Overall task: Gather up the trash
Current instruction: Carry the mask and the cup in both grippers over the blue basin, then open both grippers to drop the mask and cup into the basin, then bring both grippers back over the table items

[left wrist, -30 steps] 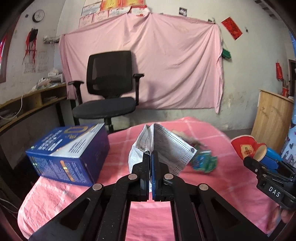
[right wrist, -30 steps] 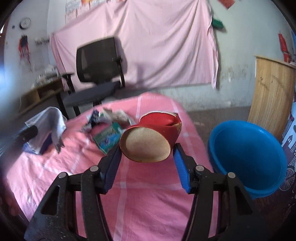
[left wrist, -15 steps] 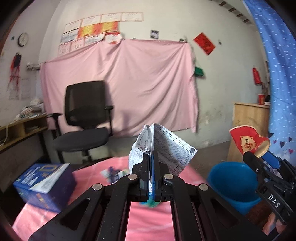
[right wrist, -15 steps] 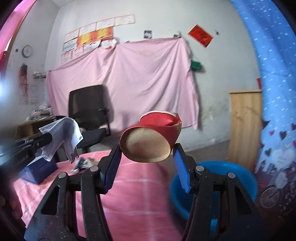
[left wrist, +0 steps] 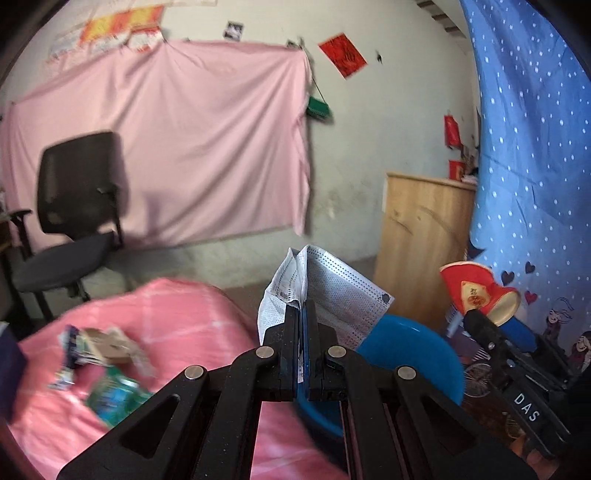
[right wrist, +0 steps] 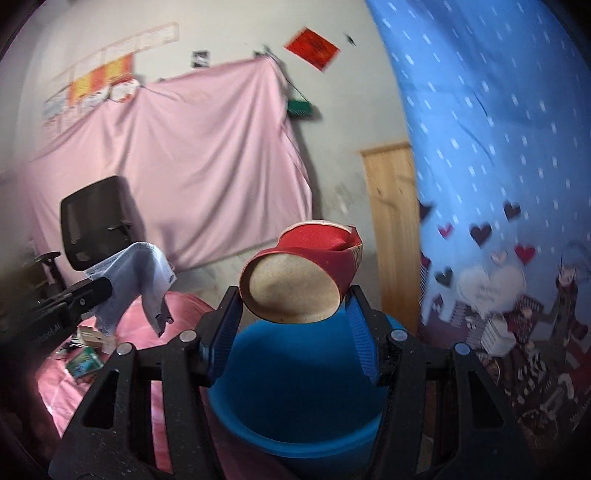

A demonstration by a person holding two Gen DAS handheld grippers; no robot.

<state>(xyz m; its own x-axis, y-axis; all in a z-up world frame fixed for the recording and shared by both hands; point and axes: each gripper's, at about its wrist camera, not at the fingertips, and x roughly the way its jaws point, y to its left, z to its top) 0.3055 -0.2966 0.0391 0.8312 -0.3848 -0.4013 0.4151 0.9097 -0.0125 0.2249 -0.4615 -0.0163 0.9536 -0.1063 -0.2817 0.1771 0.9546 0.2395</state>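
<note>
Your left gripper (left wrist: 303,314) is clamped on the face mask (left wrist: 332,291), with the blue basin (left wrist: 413,354) just past its tips to the right. Your right gripper (right wrist: 291,321) pinches the red paper cup (right wrist: 306,273) directly above that basin. Release too soon and the light mask may drift onto the pink tablecloth (left wrist: 177,317). A second ago both grippers faced the table; now they face the basin.

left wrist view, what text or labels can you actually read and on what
"DAS": white letters on the black body of the right gripper.
Red paper cup: a gold label with characters, too small to read.
Red wall poster: dark characters, blurred.
Papers above the pink sheet: blurred, unreadable.
Wrappers on the pink table: blurred, unreadable.
Face mask: no text.
</note>
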